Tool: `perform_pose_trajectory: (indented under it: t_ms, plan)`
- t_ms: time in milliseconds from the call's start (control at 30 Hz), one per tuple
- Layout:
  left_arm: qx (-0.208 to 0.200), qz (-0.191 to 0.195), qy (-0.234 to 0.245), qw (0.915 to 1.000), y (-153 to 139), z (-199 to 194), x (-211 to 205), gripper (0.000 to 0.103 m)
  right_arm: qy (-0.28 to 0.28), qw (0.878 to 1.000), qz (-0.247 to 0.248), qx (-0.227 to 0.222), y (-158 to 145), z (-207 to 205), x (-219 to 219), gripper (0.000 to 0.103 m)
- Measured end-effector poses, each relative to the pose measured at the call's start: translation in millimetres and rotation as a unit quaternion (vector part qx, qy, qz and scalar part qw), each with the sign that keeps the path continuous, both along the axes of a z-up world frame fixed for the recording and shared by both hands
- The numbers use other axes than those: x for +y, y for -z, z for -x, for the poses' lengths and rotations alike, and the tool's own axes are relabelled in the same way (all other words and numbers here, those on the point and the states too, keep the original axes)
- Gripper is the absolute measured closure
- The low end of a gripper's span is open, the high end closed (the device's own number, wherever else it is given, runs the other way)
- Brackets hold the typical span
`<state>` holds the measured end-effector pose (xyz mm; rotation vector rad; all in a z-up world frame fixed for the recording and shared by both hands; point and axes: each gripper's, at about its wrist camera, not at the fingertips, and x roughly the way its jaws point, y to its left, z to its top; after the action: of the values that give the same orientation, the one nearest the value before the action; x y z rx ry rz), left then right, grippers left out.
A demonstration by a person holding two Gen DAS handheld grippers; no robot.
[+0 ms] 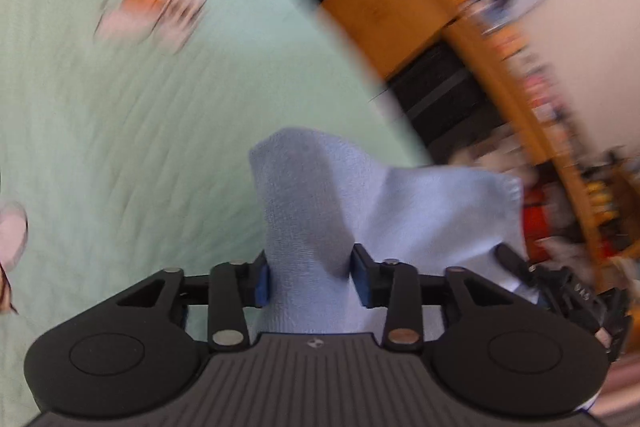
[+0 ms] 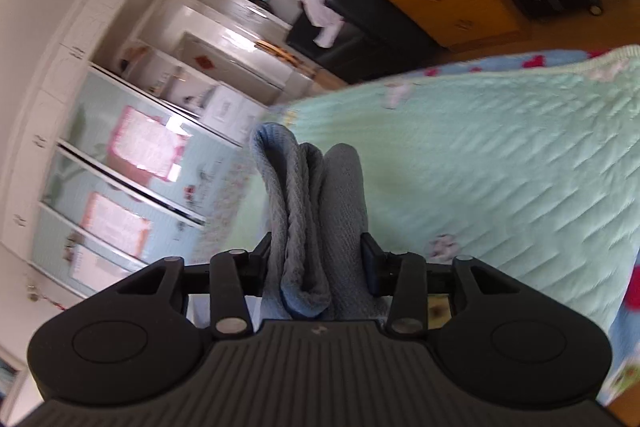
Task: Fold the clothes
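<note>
Both clamped on bunched pale blue cloth (image 1: 320,203): left gripper (image 1: 311,277), right gripper (image 2: 316,267), lifted above mint quilt (image 2: 500,155) for spreading.

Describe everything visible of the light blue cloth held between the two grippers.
The light blue cloth looks like soft terry or microfibre with a fine looped weave. In the left wrist view a bunched fold rises between the jaws of the left gripper, and a flatter flap spreads to the right toward a stitched edge. In the right wrist view it appears greyer, gathered into several thick folds between the jaws of the right gripper. It is lifted above the green quilted bedspread.
</note>
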<state>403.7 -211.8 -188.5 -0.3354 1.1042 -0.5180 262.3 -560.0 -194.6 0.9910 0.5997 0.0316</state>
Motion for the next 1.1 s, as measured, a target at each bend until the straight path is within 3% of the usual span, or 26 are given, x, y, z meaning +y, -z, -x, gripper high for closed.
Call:
perform_pose_trajectory:
  t_ms: [67, 133, 200, 233, 333, 367, 467, 533, 600, 633, 700, 767, 833, 900, 967, 1033, 1100]
  plan:
    - [-0.009, -0.006, -0.007, 0.9999, 9, 7, 12, 0.044, 0.023, 0.998, 0.022, 0.058, 42, -7, 1, 0.054]
    - [-0.031, -0.005, -0.012, 0.9994, 6, 17, 24, 0.046, 0.036, 0.999, 0.020, 0.027, 49, 7, 2, 0.052]
    - [-0.076, -0.014, -0.014, 0.9969, -14, 32, 30, 0.047, 0.061, 0.997, 0.045, 0.018, 38, 23, 7, 0.047]
    - [-0.094, -0.011, -0.011, 0.9954, -25, 39, 32, 0.047, 0.078, 0.993, 0.083, 0.010, 24, 32, 13, 0.046]
    - [-0.133, 0.020, 0.015, 0.9908, -47, 58, 28, 0.046, 0.082, 0.982, 0.168, -0.033, -12, 47, 39, 0.043]
    - [-0.141, 0.026, 0.028, 0.9893, -50, 64, 22, 0.046, 0.069, 0.980, 0.176, -0.054, -22, 48, 48, 0.042]
    - [-0.146, 0.006, 0.082, 0.9860, -38, 85, -4, 0.045, 0.019, 0.985, 0.147, -0.088, -31, 37, 65, 0.038]
    - [-0.137, -0.024, 0.105, 0.9847, -20, 97, -19, 0.045, 0.001, 0.990, 0.114, -0.083, -26, 22, 70, 0.038]
    - [-0.138, -0.054, 0.116, 0.9821, -1, 108, -27, 0.045, -0.010, 0.992, 0.116, -0.046, -12, 14, 74, 0.039]
    - [-0.144, -0.062, 0.119, 0.9805, 2, 113, -28, 0.045, -0.008, 0.992, 0.123, -0.027, -2, 17, 74, 0.042]
    - [-0.156, -0.070, 0.120, 0.9778, -3, 122, -28, 0.045, 0.002, 0.992, 0.126, -0.002, 13, 26, 67, 0.075]
    - [-0.161, -0.074, 0.121, 0.9767, -17, 130, -26, 0.045, 0.012, 0.993, 0.117, 0.009, 13, 41, 59, 0.083]
    - [-0.181, -0.082, 0.131, 0.9712, -23, 142, -28, 0.041, 0.009, 0.988, 0.151, -0.008, -4, 51, 73, 0.079]
    - [-0.194, -0.107, 0.140, 0.9651, -19, 151, -34, 0.029, 0.004, 0.982, 0.189, -0.028, -22, 60, 89, 0.051]
    - [-0.162, -0.138, 0.154, 0.9649, -1, 148, -44, 0.029, -0.004, 0.975, 0.218, -0.048, -35, 64, 105, 0.033]
    - [-0.152, -0.142, 0.138, 0.9683, 4, 152, -39, 0.030, -0.026, 0.973, 0.227, -0.035, -29, 50, 115, 0.032]
    - [-0.150, -0.122, 0.136, 0.9716, -7, 161, -28, 0.029, -0.021, 0.971, 0.234, 0.043, -10, 37, 111, 0.035]
